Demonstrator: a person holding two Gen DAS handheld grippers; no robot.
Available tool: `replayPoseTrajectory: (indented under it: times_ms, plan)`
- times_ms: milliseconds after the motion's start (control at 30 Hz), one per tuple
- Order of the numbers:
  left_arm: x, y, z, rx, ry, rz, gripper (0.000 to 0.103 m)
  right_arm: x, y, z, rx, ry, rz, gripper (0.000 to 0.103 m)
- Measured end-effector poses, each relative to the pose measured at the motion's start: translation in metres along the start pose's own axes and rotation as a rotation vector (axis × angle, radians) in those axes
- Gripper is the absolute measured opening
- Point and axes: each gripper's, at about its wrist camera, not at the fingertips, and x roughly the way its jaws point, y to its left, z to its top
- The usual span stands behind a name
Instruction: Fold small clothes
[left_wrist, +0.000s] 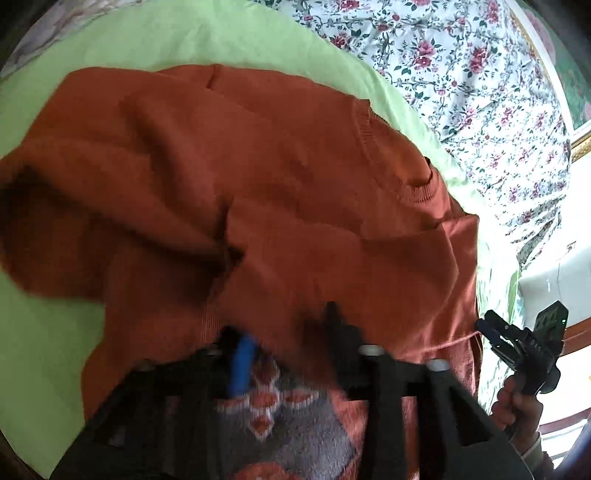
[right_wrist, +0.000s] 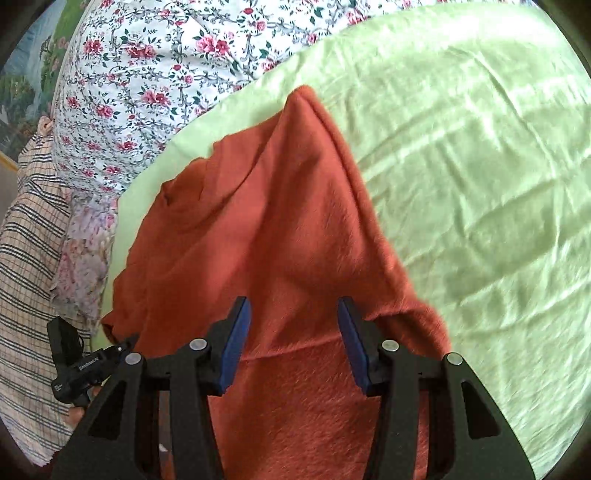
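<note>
A rust-orange knitted sweater (left_wrist: 258, 177) lies rumpled on a light green sheet (left_wrist: 155, 33). Its ribbed collar (left_wrist: 417, 192) points right, and a grey patterned panel (left_wrist: 280, 424) shows near the bottom. My left gripper (left_wrist: 284, 332) is blurred, low over the sweater; its fingers stand apart with cloth lying between them. In the right wrist view the sweater (right_wrist: 280, 229) fills the middle on the green sheet (right_wrist: 480, 155). My right gripper (right_wrist: 293, 332) is open, its blue pads (right_wrist: 236, 343) wide apart just above the cloth. The right gripper also shows at the left view's right edge (left_wrist: 491, 332).
A white floral bedcover (left_wrist: 472, 81) lies beyond the green sheet. A checked cloth (right_wrist: 29, 266) and a pale flowered cloth (right_wrist: 81, 266) lie at the left of the right wrist view. The other hand-held gripper (right_wrist: 81, 365) shows at the lower left there.
</note>
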Motion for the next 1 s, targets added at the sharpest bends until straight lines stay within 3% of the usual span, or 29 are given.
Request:
replayPoseTrajectory:
  times_ms: [67, 100, 133, 167, 200, 300, 433, 500, 567, 600, 633, 733, 867, 933, 1000]
  plan:
    - [0.004, 0.004, 0.01, -0.012, 0.007, -0.021, 0.058, -0.001, 0.001, 0.009, -0.023, -0.013, -0.029, 0.051]
    - [0.01, 0.004, 0.016, -0.016, 0.015, -0.043, 0.058, -0.002, 0.002, 0.015, -0.031, -0.024, -0.046, 0.051]
    - [0.014, 0.002, 0.02, -0.01, 0.015, -0.051, 0.052, -0.003, 0.001, 0.019, -0.033, -0.032, -0.053, 0.051]
    - [0.018, -0.002, 0.023, 0.009, 0.012, -0.042, 0.025, -0.005, 0.001, 0.025, -0.03, -0.046, -0.059, 0.051]
    - [0.017, -0.007, 0.024, 0.045, 0.013, -0.027, 0.006, -0.006, 0.0, 0.029, -0.027, -0.058, -0.065, 0.051]
    - [-0.011, -0.022, 0.016, 0.145, -0.085, 0.023, 0.007, -0.01, -0.004, 0.038, -0.01, -0.082, -0.087, 0.051]
    - [-0.005, -0.004, 0.005, 0.129, -0.049, 0.081, 0.007, -0.006, -0.011, 0.045, -0.021, -0.087, -0.167, 0.051]
    - [0.001, 0.004, 0.002, 0.119, -0.028, 0.096, 0.006, 0.006, -0.012, 0.047, -0.05, -0.05, -0.227, 0.051]
    - [-0.006, -0.002, 0.003, 0.129, -0.069, 0.124, 0.005, 0.026, -0.01, 0.048, -0.096, 0.01, -0.268, 0.052]
    - [-0.012, -0.003, 0.004, 0.127, -0.092, 0.136, 0.005, 0.032, -0.01, 0.049, -0.113, 0.029, -0.275, 0.048]
    - [-0.019, -0.004, 0.006, 0.117, -0.117, 0.14, 0.005, 0.037, -0.007, 0.048, -0.145, 0.044, -0.276, 0.007]
    - [-0.036, -0.006, 0.008, 0.083, -0.189, 0.119, 0.005, 0.019, -0.005, 0.056, -0.133, 0.006, -0.254, 0.008]
    - [-0.014, 0.003, 0.002, 0.096, -0.127, 0.212, 0.005, 0.015, -0.029, 0.061, -0.066, -0.013, -0.322, 0.0]
    - [-0.013, 0.009, -0.001, 0.07, -0.113, 0.195, 0.006, 0.016, -0.049, 0.062, -0.01, -0.002, -0.34, 0.0]
    - [-0.018, 0.008, -0.006, 0.095, -0.112, 0.204, 0.007, 0.004, -0.045, 0.064, -0.016, -0.014, -0.326, 0.002]
